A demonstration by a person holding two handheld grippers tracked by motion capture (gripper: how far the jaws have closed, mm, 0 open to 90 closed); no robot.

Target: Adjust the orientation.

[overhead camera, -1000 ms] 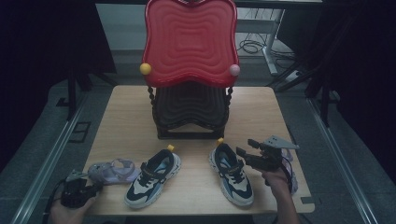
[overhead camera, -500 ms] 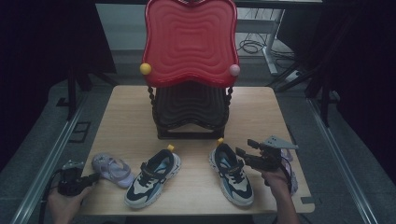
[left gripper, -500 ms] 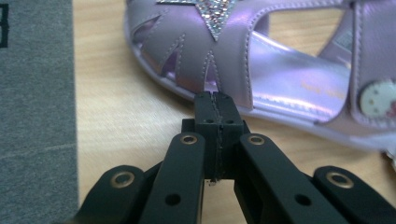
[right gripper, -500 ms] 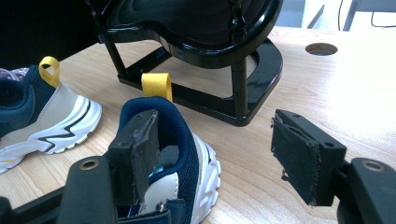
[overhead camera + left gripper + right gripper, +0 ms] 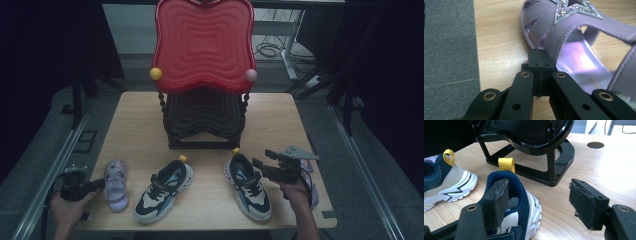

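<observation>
The purple sandal (image 5: 116, 184) lies at the table's front-left edge, long axis running front-to-back. The left gripper (image 5: 539, 58), jaws fully closed w/ nothing held, touches its outer side. The right gripper (image 5: 260, 167), jaws wide open, is beside the right sneaker (image 5: 248, 186).

- The right gripper (image 5: 541, 205) has its black jaws spread wide, pads bare.
- One jaw stands just in front of the navy sneaker (image 5: 520, 202) heel, below its yellow pull loop.
- A second sneaker (image 5: 447, 180) sits off to the left.
- The black stand (image 5: 544, 167) rests behind them on the wooden table (image 5: 599, 175).
</observation>
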